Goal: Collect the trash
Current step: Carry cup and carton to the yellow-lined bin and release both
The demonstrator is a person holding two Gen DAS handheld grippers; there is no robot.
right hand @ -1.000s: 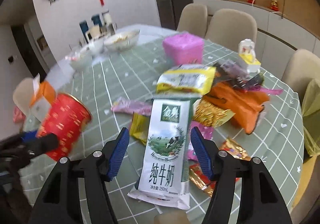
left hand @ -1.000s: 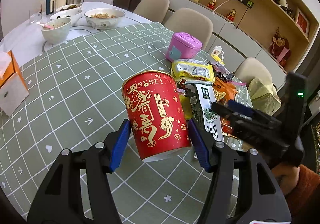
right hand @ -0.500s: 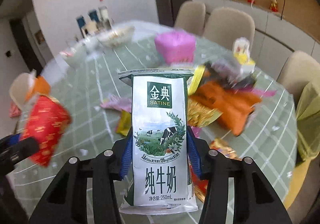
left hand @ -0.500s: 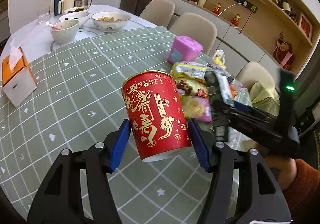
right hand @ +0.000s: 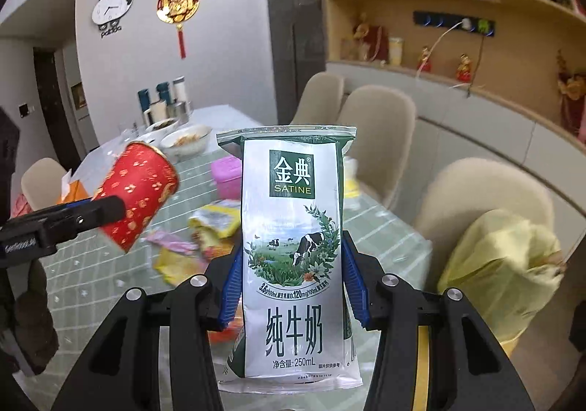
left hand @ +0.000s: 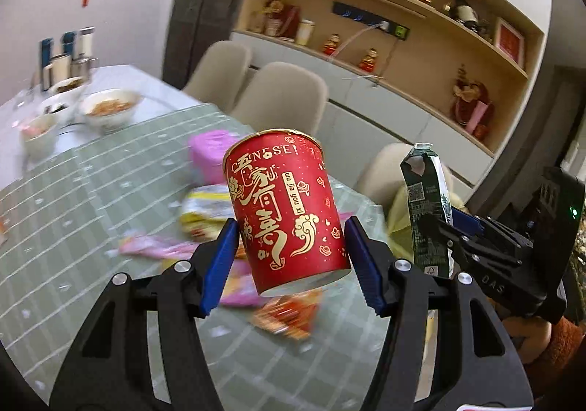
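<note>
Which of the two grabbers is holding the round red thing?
The left gripper. It squeezes the red paper cup with gold writing, while the right gripper clamps a flat white and green milk carton.

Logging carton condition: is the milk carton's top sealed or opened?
Opened: the milk carton has a torn top corner in the left wrist view.

- Even, soft indoor light; no hard shadows.
- Both views bend strongly at the edges, with black corners.
- The wrappers (left hand: 216, 206) and counter (left hand: 73, 213) are smeared by motion blur.
- The red cup (left hand: 287, 207) and milk carton (right hand: 293, 257) stay sharp; the carton's foil shows a faint sheen.
</note>
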